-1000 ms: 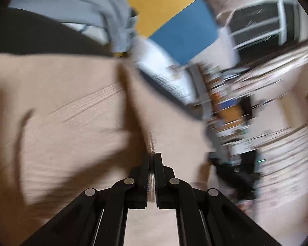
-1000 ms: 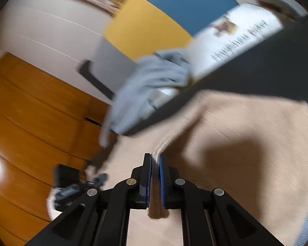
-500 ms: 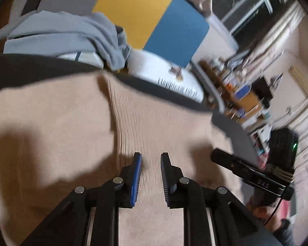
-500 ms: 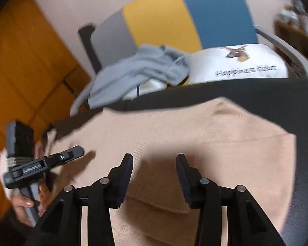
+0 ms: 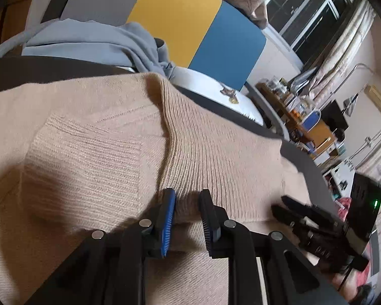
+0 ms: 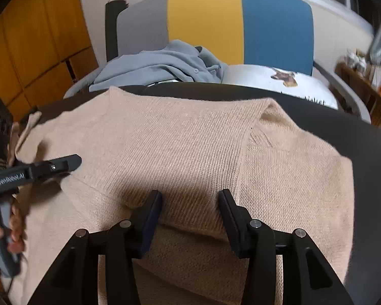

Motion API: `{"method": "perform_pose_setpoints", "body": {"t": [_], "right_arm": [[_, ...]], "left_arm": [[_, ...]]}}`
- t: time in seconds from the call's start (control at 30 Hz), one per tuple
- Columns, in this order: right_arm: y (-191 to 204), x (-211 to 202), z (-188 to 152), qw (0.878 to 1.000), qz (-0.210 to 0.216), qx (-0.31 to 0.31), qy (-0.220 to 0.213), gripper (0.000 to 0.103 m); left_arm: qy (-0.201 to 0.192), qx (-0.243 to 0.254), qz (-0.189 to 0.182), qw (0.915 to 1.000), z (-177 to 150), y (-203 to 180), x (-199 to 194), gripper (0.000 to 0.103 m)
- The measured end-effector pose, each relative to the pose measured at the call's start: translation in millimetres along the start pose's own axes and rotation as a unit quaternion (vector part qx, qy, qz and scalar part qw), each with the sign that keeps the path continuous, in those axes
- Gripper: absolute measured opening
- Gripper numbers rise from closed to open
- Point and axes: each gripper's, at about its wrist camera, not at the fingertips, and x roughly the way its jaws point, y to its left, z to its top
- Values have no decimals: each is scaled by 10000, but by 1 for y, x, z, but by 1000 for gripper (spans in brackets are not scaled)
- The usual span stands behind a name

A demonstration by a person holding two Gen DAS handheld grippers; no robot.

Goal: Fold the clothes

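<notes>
A beige knit sweater (image 5: 205, 150) lies spread on a dark table, with a folded-over layer whose near edge runs across both views; it also shows in the right wrist view (image 6: 185, 147). My left gripper (image 5: 188, 200) is open and empty, its fingers just above that folded edge. My right gripper (image 6: 190, 200) is open wide and empty, over the same edge. The left gripper also shows at the left of the right wrist view (image 6: 63, 164). The right gripper shows at the lower right of the left wrist view (image 5: 287, 204).
Behind the dark table (image 6: 363, 137) stands a chair with a grey, yellow and blue back (image 6: 241, 23). On it lie a crumpled grey-blue garment (image 6: 165, 66) and a white printed cushion (image 6: 274, 78). Wooden panels (image 6: 38, 38) are left; cluttered shelves (image 5: 307, 119) are right.
Both grippers were shut on the sweater's edge a second ago. They have let it go and opened, and the sweater now lies folded over on the table.
</notes>
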Motion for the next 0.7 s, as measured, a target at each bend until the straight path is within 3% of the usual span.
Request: {"method": "perform_pose_setpoints", "body": {"t": [0.07, 0.23, 0.33, 0.4, 0.47, 0.53, 0.63, 0.7], "right_arm": [[4, 4, 2, 9999, -121, -25, -22, 48], [5, 2, 0, 9999, -151, -11, -51, 49], [6, 2, 1, 9998, -170, -24, -62, 51], [6, 1, 0, 9998, -181, -31, -78, 51], [6, 1, 0, 9998, -161, -17, -95, 51], [4, 2, 0, 9999, -105, 24, -115, 52], [0, 1, 0, 9998, 56, 135, -158, 54], [-1, 1, -1, 9996, 136, 196, -179, 55]], "left_arm": [[-74, -55, 3, 10000, -1, 1, -1, 20], [-41, 27, 627, 9980, 4, 19, -35, 21], [-173, -242, 1710, 9848, 29, 57, -70, 26], [-281, -278, 3029, 9522, 57, 84, -91, 36], [-248, -281, 4265, 9037, 85, 113, -103, 41], [-64, -405, 4970, 8668, 103, 142, -105, 47], [219, -598, 5911, 8041, 129, 187, -108, 49], [461, -845, 6052, 7902, 134, 211, -102, 49]]}}
